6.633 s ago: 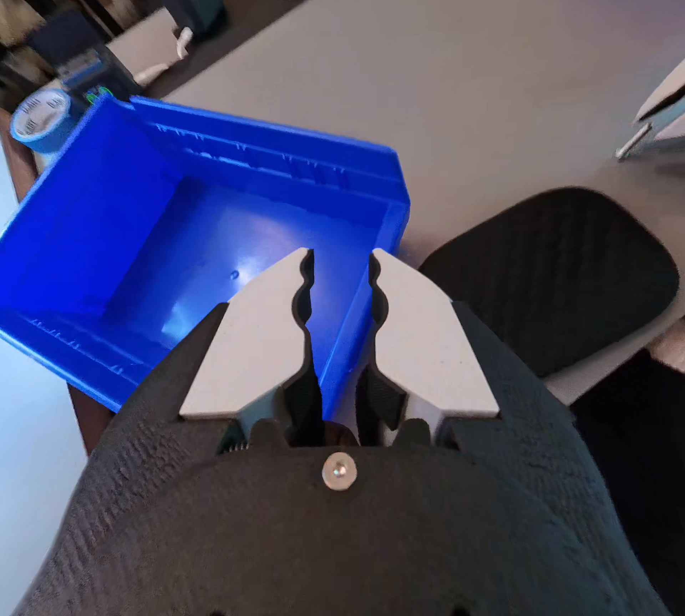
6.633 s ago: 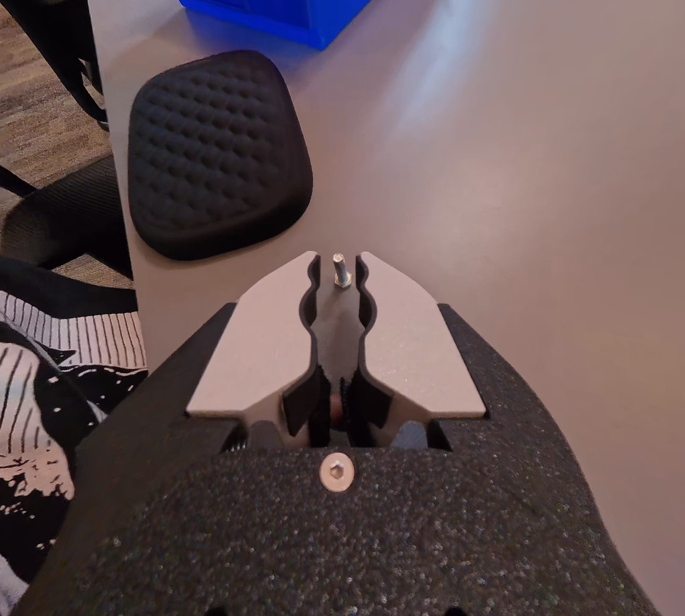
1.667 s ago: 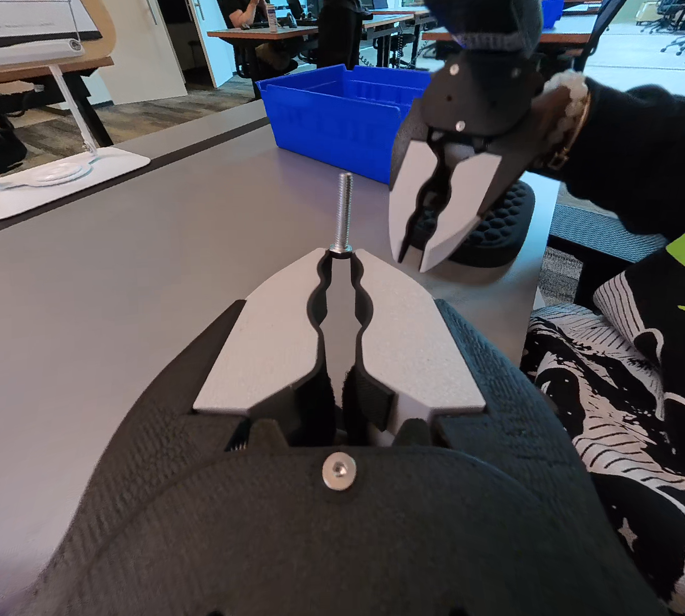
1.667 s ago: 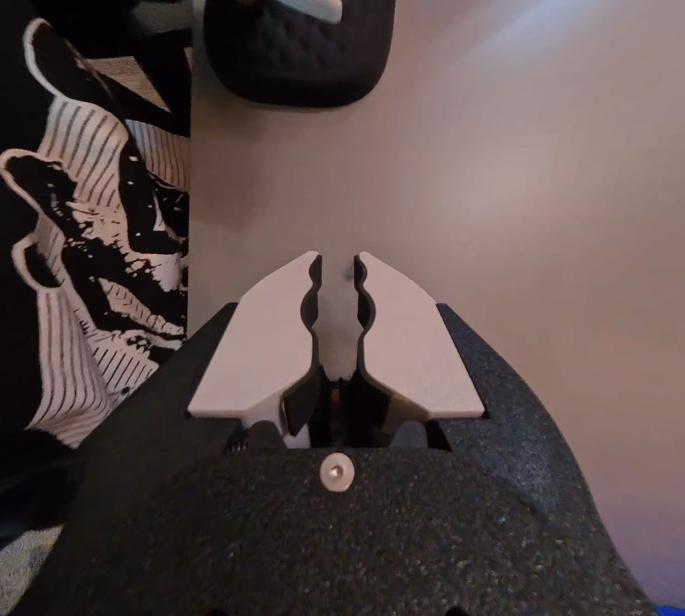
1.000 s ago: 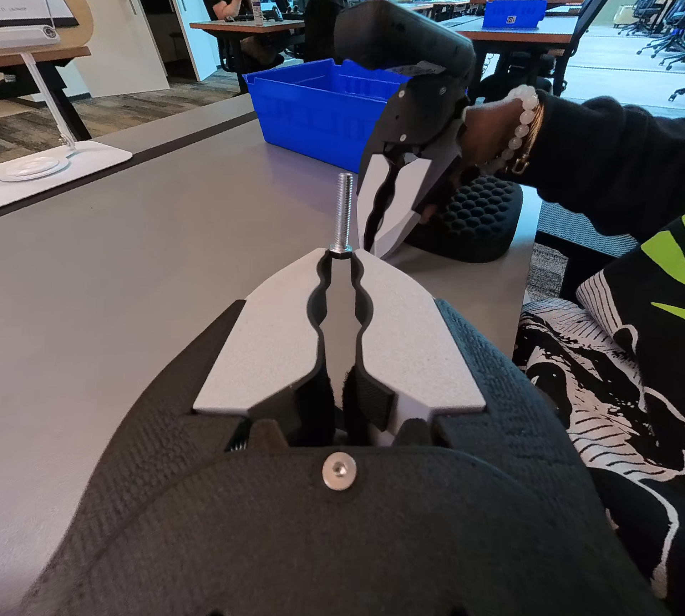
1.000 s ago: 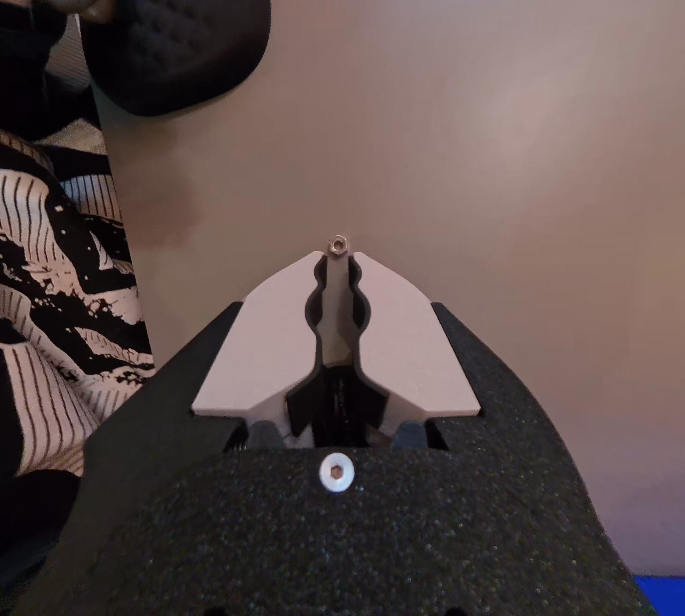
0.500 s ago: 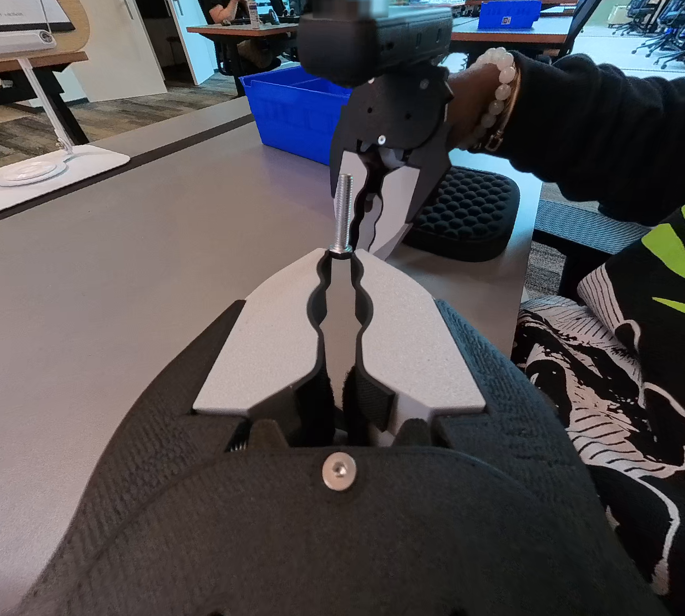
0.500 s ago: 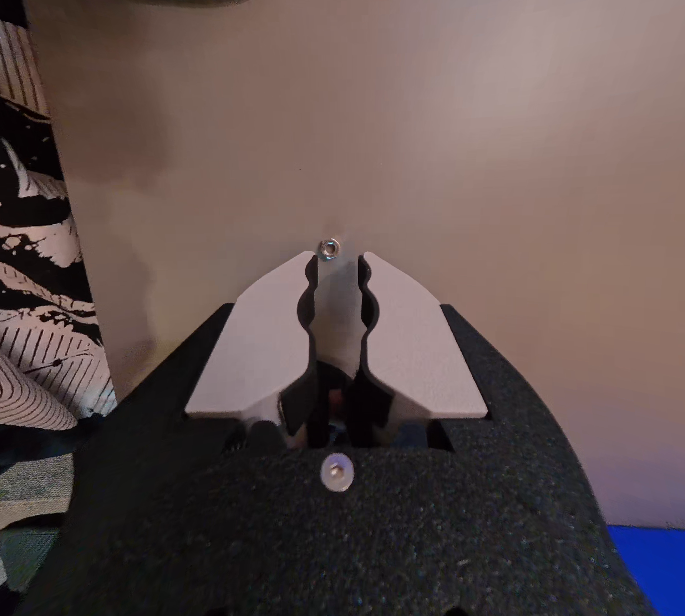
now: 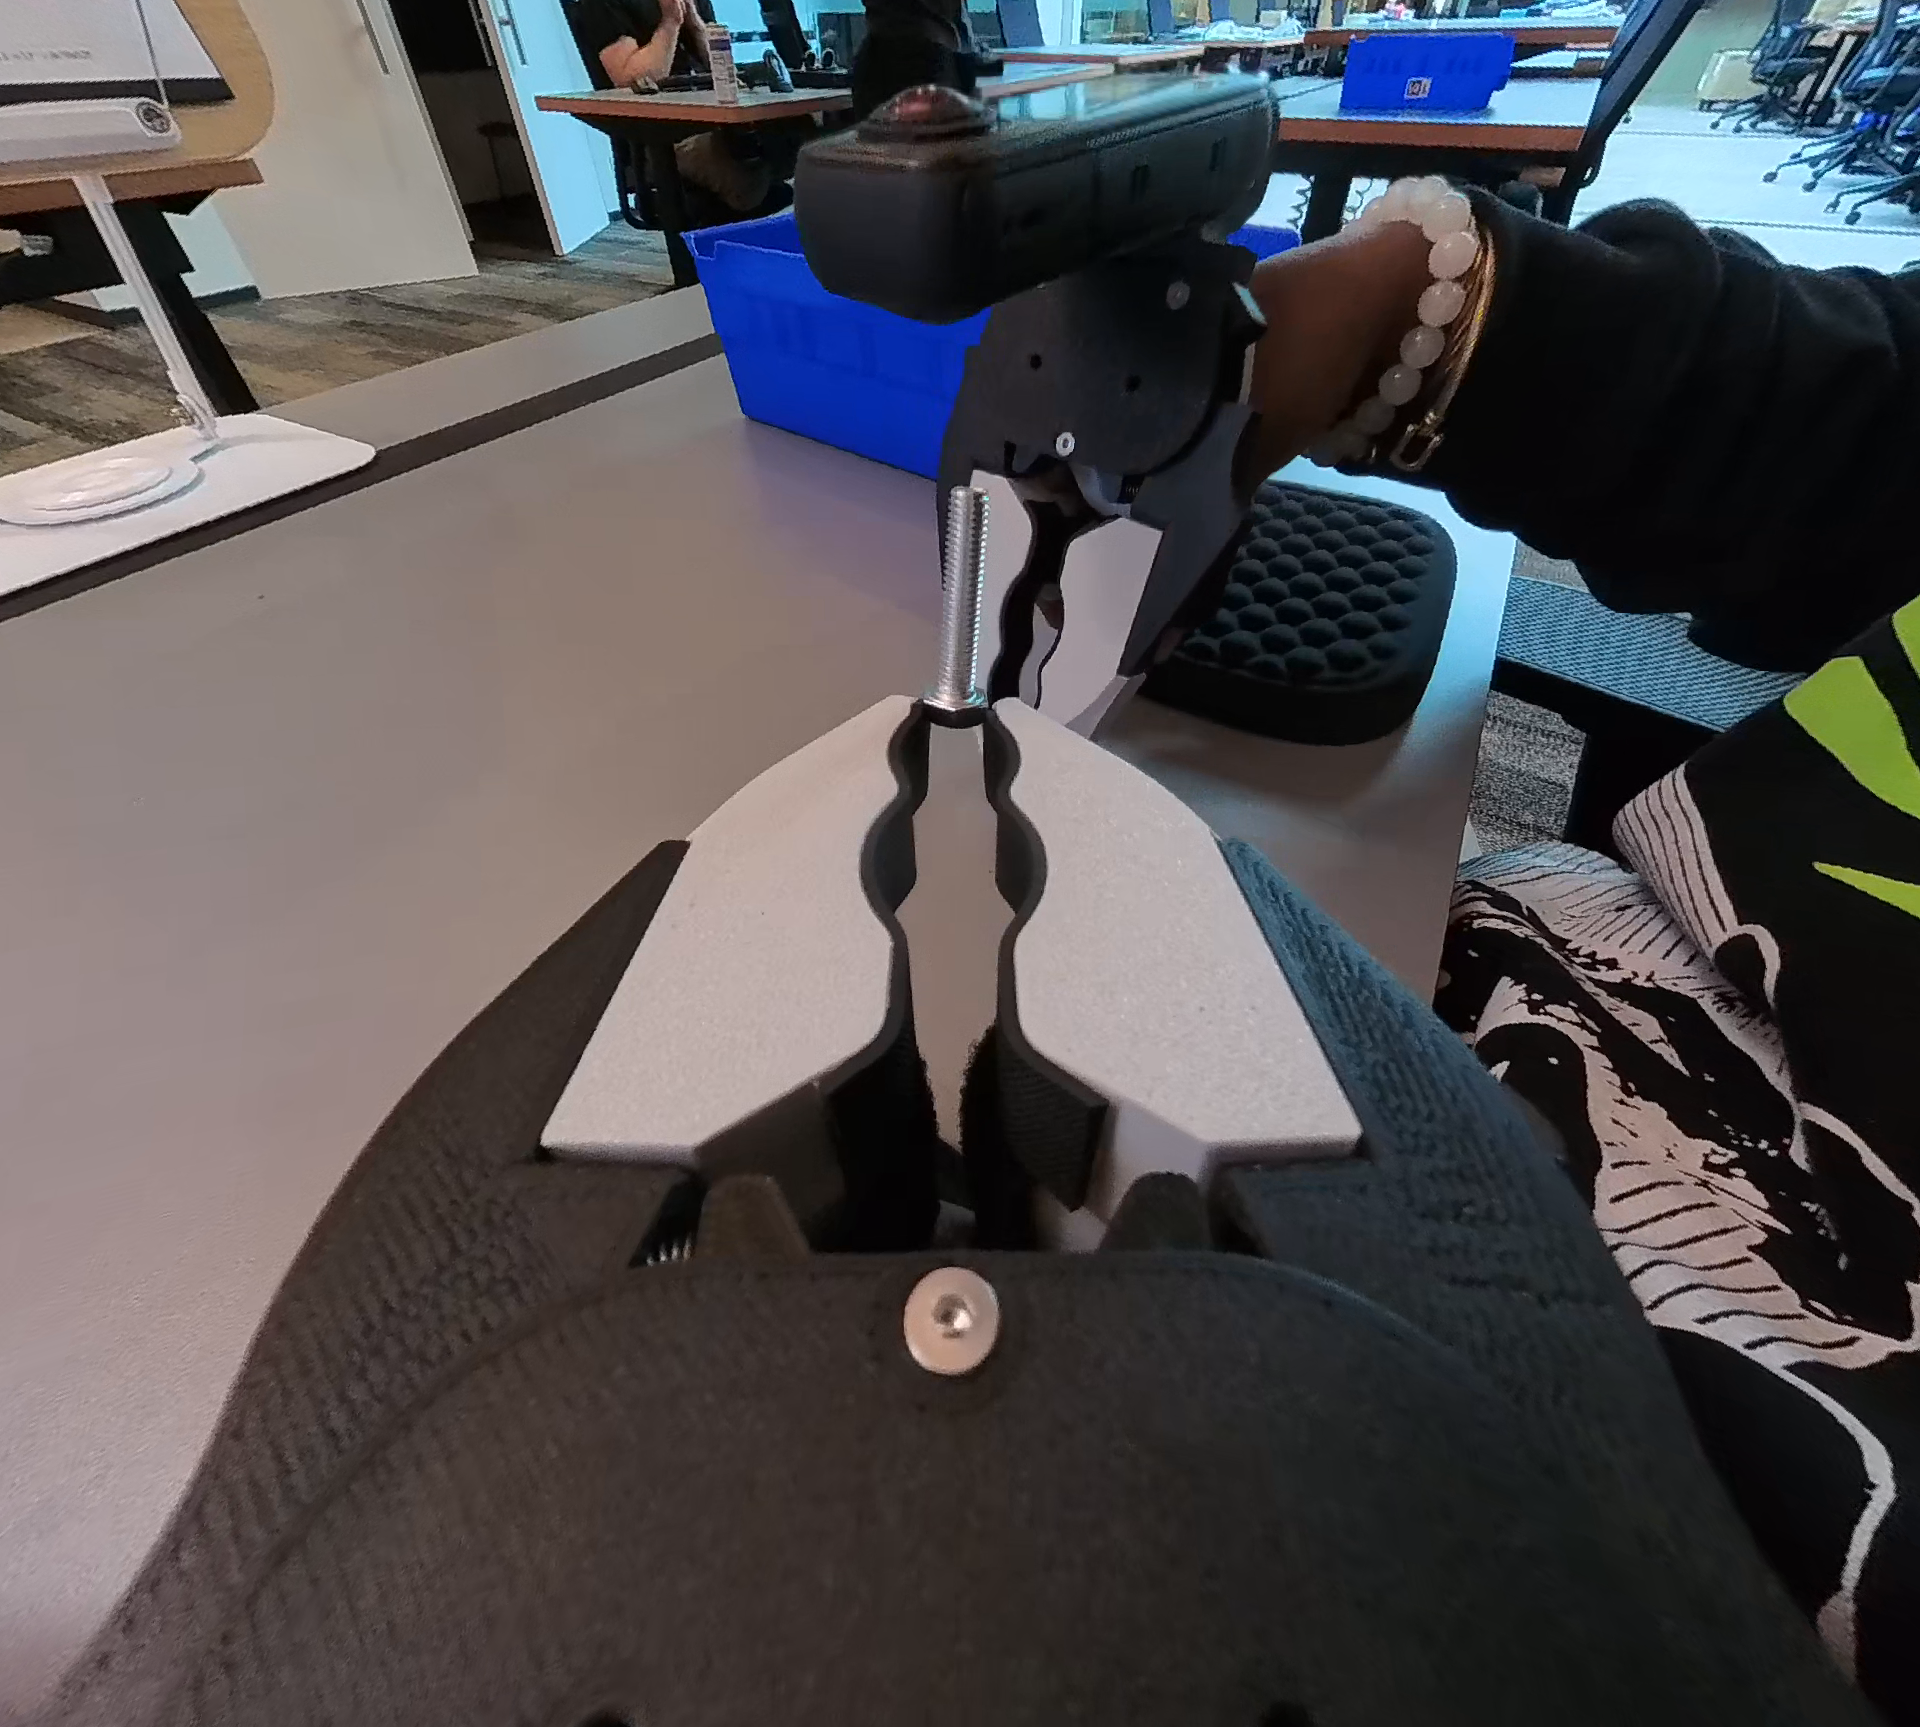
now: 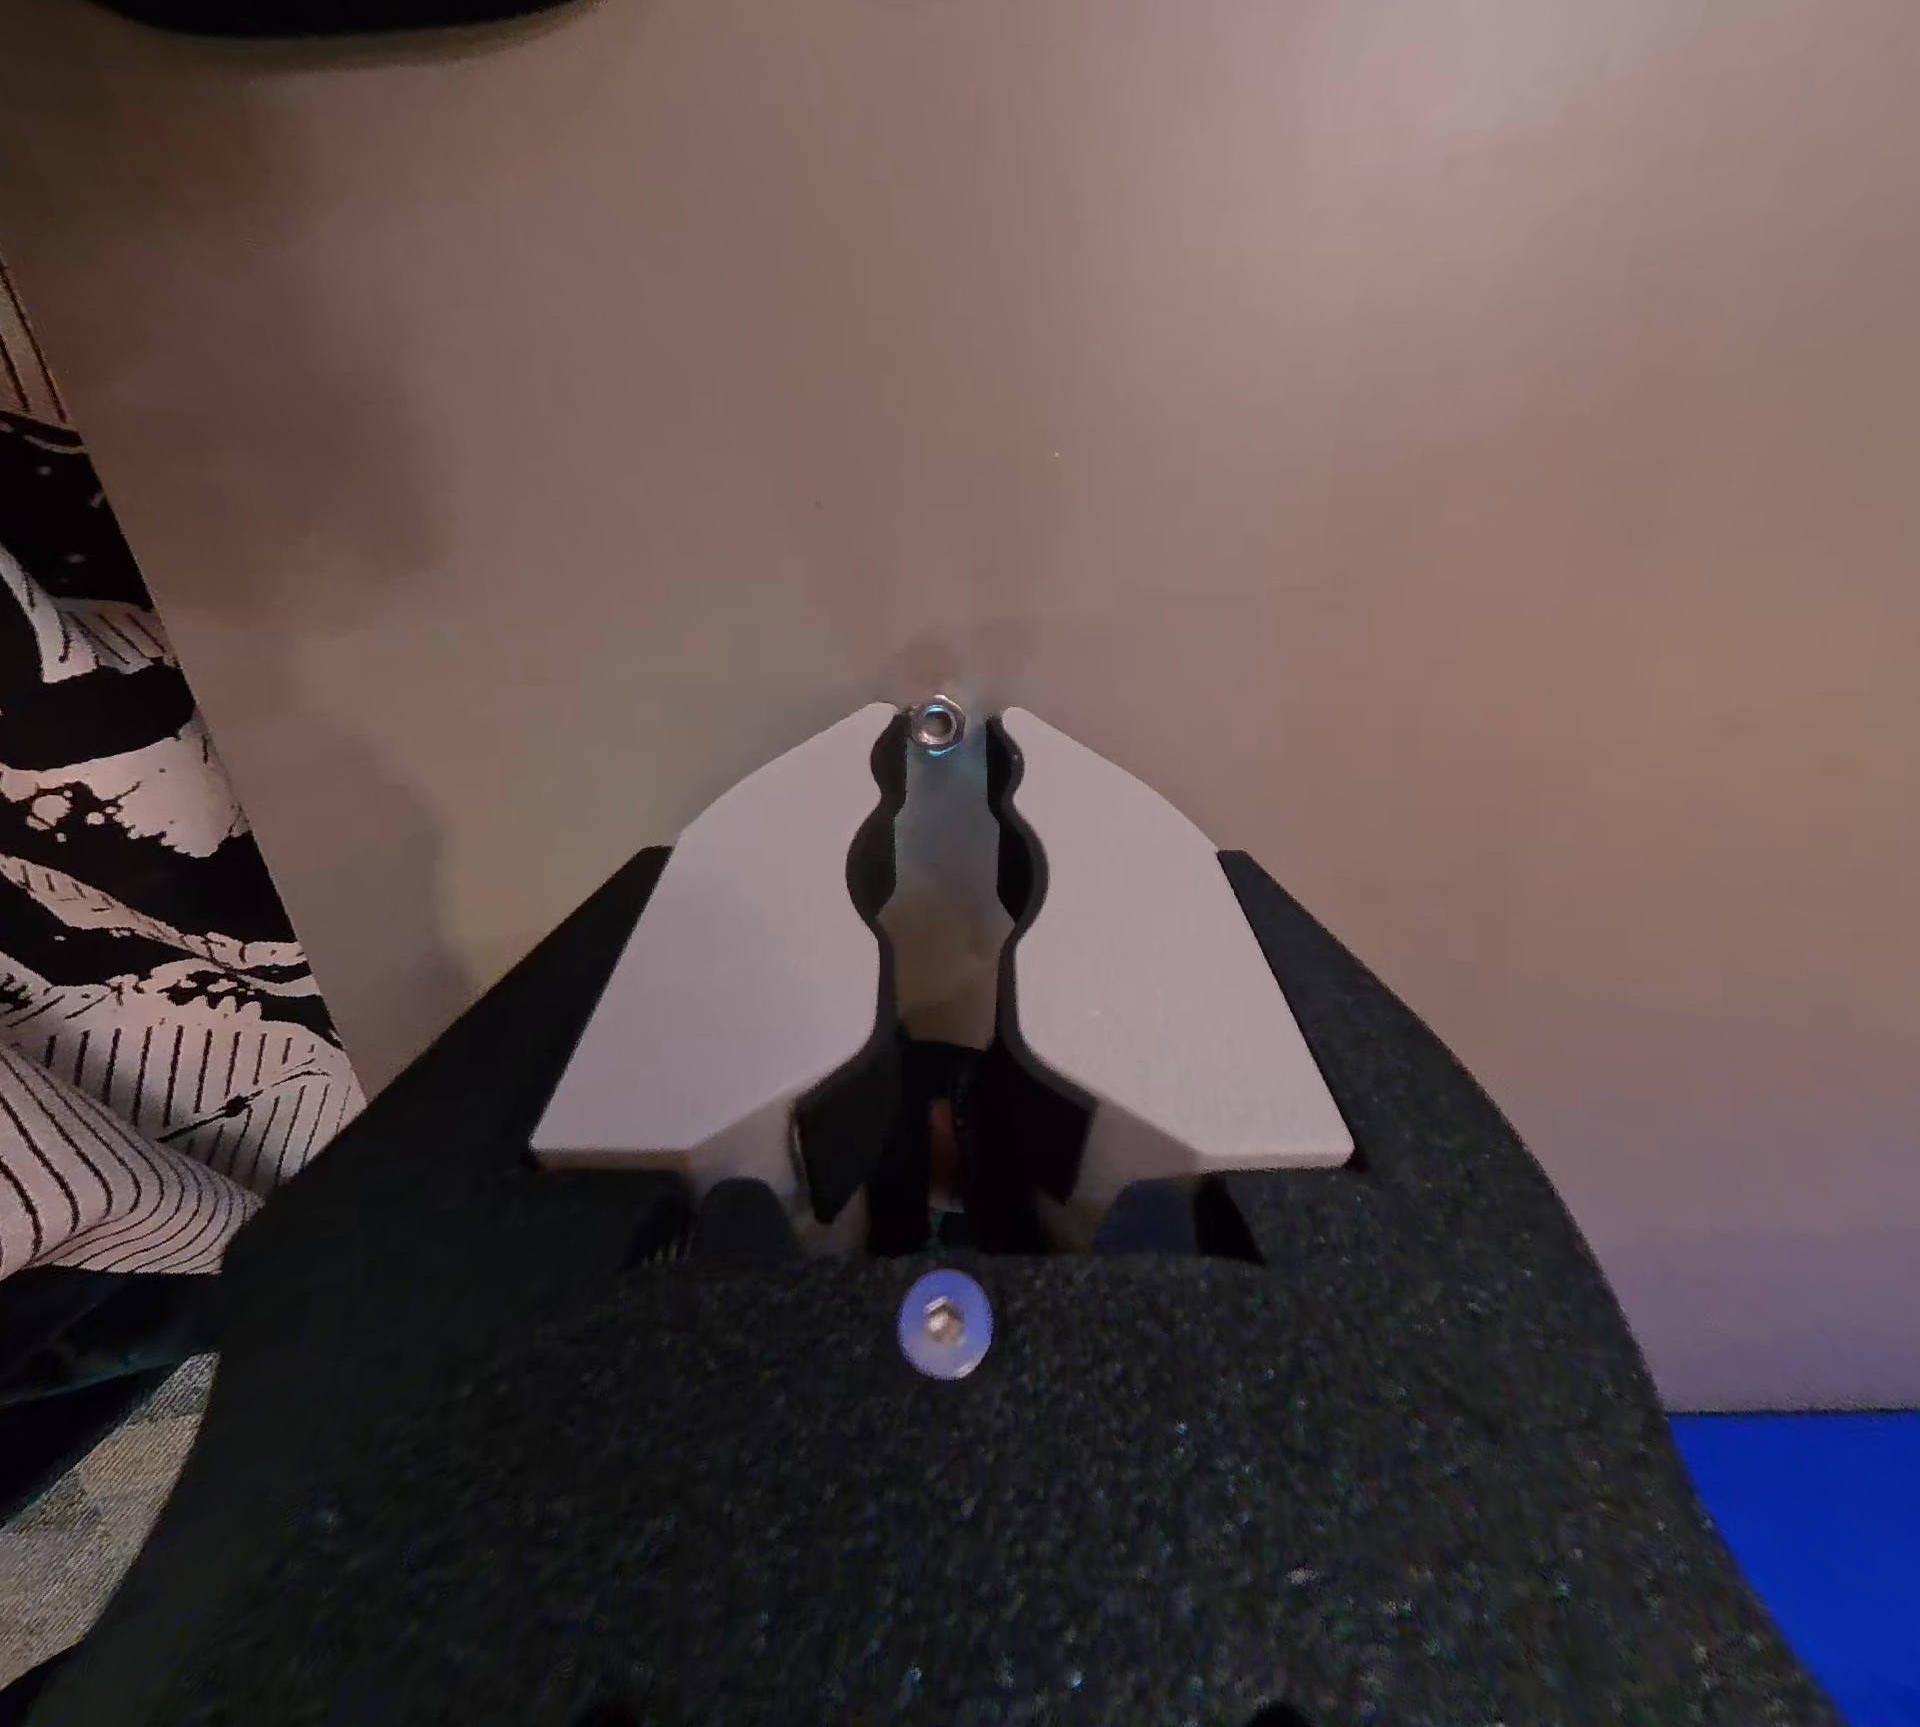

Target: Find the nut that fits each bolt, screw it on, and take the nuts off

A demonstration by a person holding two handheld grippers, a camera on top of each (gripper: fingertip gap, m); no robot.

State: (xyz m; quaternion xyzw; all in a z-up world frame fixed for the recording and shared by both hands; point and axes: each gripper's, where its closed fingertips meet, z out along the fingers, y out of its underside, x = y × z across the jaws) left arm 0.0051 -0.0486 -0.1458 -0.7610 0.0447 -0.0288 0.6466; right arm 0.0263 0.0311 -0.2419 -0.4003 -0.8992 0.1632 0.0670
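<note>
2 grippers, 1 bolt, 1 nut on a grey table.

1 silver bolt (image 9: pixel 962 607) stands upright, threaded shaft up, its hex head pinched between the tips of the left gripper (image 9: pixel 958 721), whose pale, wavy-edged fingers (image 9: pixel 769 929) are clenched on it. Just behind the bolt, the right gripper (image 9: pixel 1049 690) points down at the table (image 9: pixel 436 701), held by 1 hand (image 9: pixel 1299 368) wearing a bead bracelet. In its own view, 1 small silver hex nut (image 10: pixel 937 725) lies flat on the table between its fingertips, close against the left one with a clear gap to the right one, so that gripper is released, not yet gripping. 1 black dimpled pad (image 9: pixel 1309 617) sits at the table's near edge and 1 blue plastic bin (image 9: pixel 831 358) farther back; smooth open tabletop spreads to the left.
</note>
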